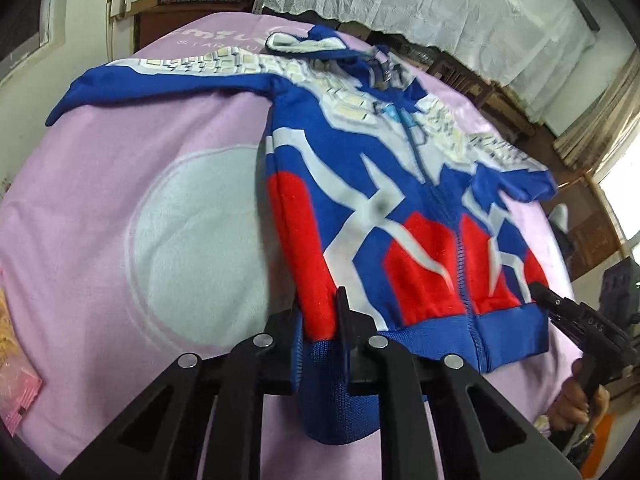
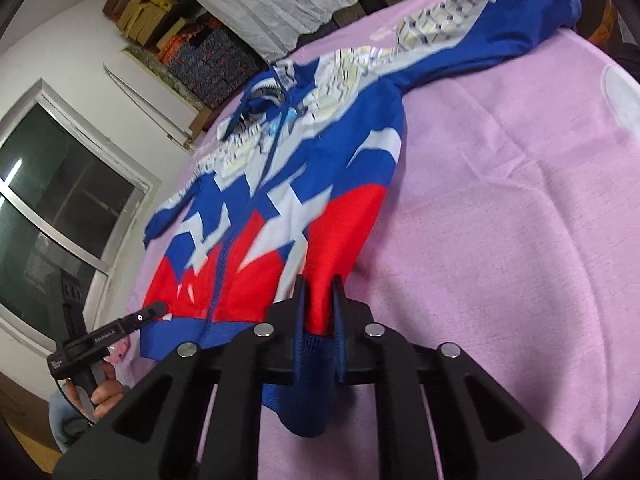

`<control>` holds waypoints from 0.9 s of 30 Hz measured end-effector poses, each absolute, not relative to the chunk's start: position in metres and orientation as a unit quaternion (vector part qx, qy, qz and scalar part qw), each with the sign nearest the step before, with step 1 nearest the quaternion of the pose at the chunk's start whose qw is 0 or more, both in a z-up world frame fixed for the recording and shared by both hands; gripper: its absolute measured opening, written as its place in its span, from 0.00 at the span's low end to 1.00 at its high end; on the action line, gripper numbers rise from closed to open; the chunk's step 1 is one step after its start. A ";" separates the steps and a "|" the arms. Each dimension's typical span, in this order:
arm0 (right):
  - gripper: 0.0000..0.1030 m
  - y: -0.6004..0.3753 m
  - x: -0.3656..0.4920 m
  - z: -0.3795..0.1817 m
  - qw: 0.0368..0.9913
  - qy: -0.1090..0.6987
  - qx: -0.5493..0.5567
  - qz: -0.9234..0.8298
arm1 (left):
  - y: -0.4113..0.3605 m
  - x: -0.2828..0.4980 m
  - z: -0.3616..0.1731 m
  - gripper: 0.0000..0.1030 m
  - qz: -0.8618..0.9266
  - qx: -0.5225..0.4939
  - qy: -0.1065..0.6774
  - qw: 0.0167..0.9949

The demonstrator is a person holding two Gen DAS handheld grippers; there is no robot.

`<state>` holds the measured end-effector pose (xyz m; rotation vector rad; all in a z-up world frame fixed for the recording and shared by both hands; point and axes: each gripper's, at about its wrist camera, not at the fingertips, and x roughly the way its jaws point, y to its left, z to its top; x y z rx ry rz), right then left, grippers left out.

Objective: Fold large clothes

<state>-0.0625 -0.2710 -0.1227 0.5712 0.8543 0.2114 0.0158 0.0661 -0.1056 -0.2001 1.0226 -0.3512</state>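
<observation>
A blue, red and white zip jacket (image 1: 384, 184) lies front up on a pink blanket (image 1: 120, 208), sleeves spread out. My left gripper (image 1: 320, 320) is shut on the jacket's bottom hem at its left corner. My right gripper (image 2: 319, 304) is shut on the hem at the other bottom corner of the jacket (image 2: 304, 184). The right gripper also shows in the left wrist view (image 1: 540, 292) at the hem's right end. The left gripper shows in the right wrist view (image 2: 156, 312) at the hem's left end.
The pink blanket (image 2: 500, 200) covers the whole table. A window (image 2: 60, 208) and stacked boxes (image 2: 192, 52) stand beyond the table. A white lace curtain (image 1: 440, 4) hangs at the back. A pink packet (image 1: 16, 396) lies at the blanket's left edge.
</observation>
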 end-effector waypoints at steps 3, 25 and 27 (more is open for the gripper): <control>0.10 -0.270 -0.072 -0.115 0.873 0.409 0.248 0.096 | 0.065 0.003 -0.097 0.13 -0.180 -0.088 0.477 0.856; 0.40 -0.247 0.019 -0.120 0.847 0.458 0.233 0.139 | 0.001 0.069 -0.088 0.56 -0.164 0.000 0.472 0.866; 0.37 -0.249 0.031 -0.137 0.835 0.475 0.243 0.135 | -0.015 0.088 -0.109 0.56 -0.154 0.019 0.499 0.853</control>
